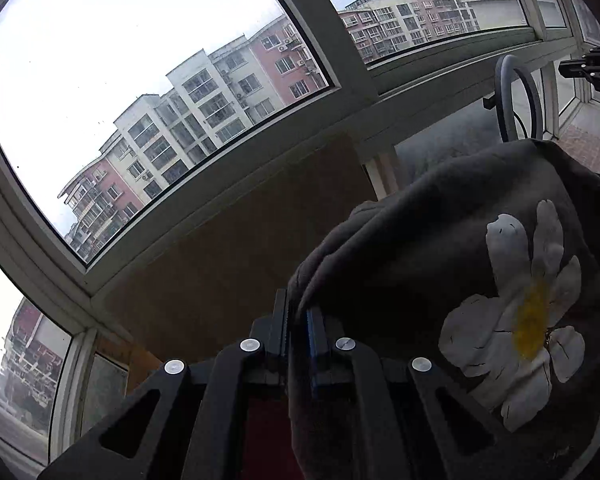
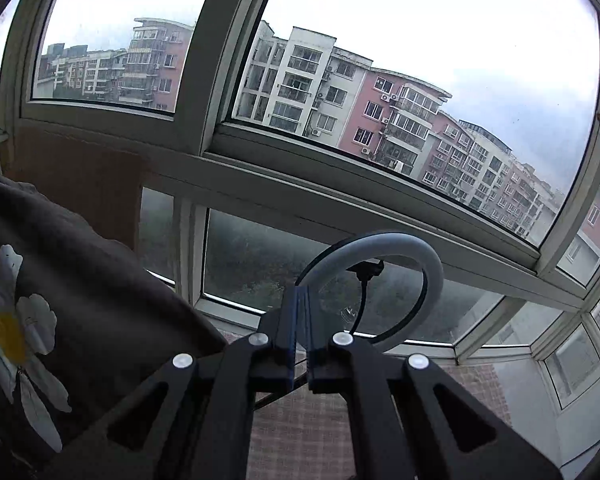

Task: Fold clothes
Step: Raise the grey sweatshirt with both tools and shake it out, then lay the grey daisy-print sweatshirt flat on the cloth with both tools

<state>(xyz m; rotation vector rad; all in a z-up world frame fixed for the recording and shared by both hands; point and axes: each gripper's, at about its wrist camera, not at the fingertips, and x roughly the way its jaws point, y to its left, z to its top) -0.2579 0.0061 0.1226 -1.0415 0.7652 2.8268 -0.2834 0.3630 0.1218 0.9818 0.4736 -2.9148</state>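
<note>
Left gripper (image 1: 300,320) fingers pinching a fold of the dark grey sweatshirt (image 1: 440,240), lifted before the window (image 1: 160,120), daisy print (image 1: 520,320) facing out. Right gripper (image 2: 300,320) fingers pressed together, seemingly holding nothing, sweatshirt hanging just left, ring light (image 2: 420,252) beyond.

Overcast daylight through windows (image 2: 380,80), backlit fisheye views.
Sky nearly blown out; interior foreground dim and shadowed; straight frames bow strongly near dark vignetted corners.
</note>
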